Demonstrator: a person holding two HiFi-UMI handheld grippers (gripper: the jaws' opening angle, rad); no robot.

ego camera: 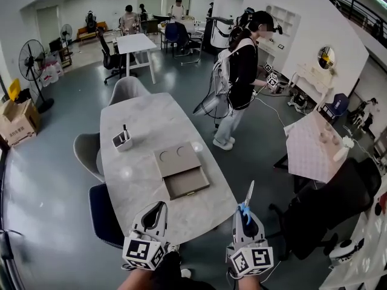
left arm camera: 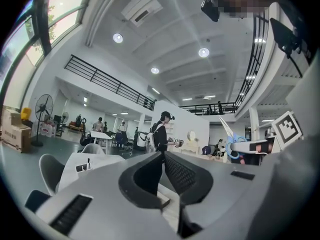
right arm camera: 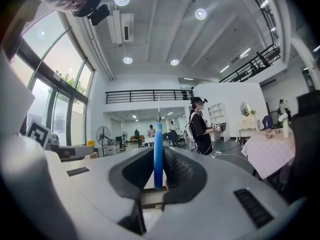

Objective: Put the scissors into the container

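Note:
In the head view my right gripper (ego camera: 247, 210) is shut on the scissors (ego camera: 248, 196), over the near right corner of the marble table (ego camera: 145, 119). Their blue handle sits between the jaws and the blades point away from me. In the right gripper view the blue handle (right arm camera: 158, 154) stands upright between the pads. My left gripper (ego camera: 158, 209) hovers over the near table edge, shut with nothing in it. A small white container (ego camera: 123, 140) with a dark pen in it stands on the table's left side, far from both grippers. The left gripper view shows the scissors (left arm camera: 231, 142) at the right.
A flat grey-brown box (ego camera: 181, 168) lies mid-table between me and the container. Grey chairs (ego camera: 87, 153) line the table's left side. A person (ego camera: 240, 77) stands beyond the far right corner. A pink-clothed table (ego camera: 314, 147) and a black chair (ego camera: 326, 204) are at the right.

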